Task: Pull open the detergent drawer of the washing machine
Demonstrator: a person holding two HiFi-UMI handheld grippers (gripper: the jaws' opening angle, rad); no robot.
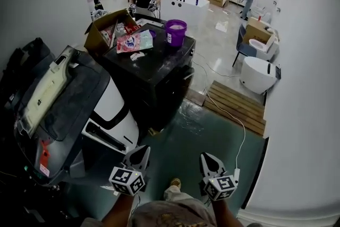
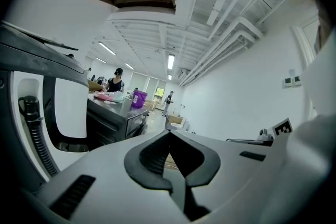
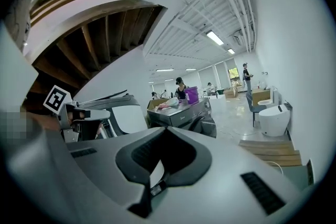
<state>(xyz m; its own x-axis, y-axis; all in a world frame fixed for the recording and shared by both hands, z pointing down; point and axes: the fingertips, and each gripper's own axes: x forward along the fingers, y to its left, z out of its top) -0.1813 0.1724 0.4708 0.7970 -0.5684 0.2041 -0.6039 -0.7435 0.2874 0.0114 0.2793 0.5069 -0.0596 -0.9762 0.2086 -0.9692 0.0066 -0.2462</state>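
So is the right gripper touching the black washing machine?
Apart. The head view shows the right gripper low in frame, a stretch of green floor between it and the black washing machine.

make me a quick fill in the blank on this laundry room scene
1. The ___ plastic bucket stands on top of the black box-shaped appliance.
2. The left hand-held gripper and the right hand-held gripper, jaws together, each hold ___.
3. The slatted wooden pallet lies on the ___.
Missing words: purple; nothing; floor
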